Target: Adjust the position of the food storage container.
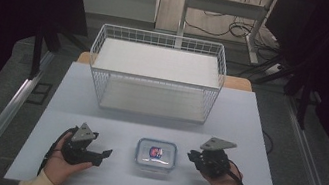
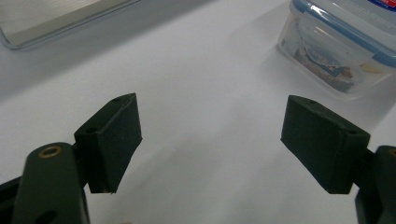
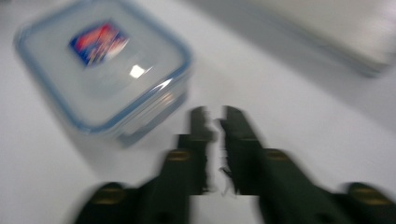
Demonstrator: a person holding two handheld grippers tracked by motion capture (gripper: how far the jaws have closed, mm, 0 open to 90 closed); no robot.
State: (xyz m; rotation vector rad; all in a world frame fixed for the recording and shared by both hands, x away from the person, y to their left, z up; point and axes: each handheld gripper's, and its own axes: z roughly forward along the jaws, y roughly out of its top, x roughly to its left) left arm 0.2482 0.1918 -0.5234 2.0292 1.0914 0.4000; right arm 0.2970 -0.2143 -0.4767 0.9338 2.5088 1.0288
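A clear plastic container (image 1: 156, 155) with a blue-rimmed snap lid sat on the pale table (image 1: 76, 93) near the middle of its near edge, upright and closed, a red-and-blue label on its lid. The left gripper (image 1: 102, 155) was held to the container's left, close to the near edge, its jaws spread wide and grasping nothing; in the left gripper view the two black pads (image 2: 112, 142) stood well apart over bare tabletop, with the container (image 2: 338, 51) off toward the upper right, apart from both pads. The right gripper (image 1: 191, 155) was held to the container's right, just beside it but not touching. In the blurred right gripper view its jaws stood only narrowly parted, with nothing between them, and the container (image 3: 105, 65) lay up and to the left of their tips (image 3: 215, 116). A white wire basket (image 1: 155, 73) stood along the far edge, well apart from the container, leaving a broad band of open table between them. Bare surface also ran toward the left and right edges beyond each hand.
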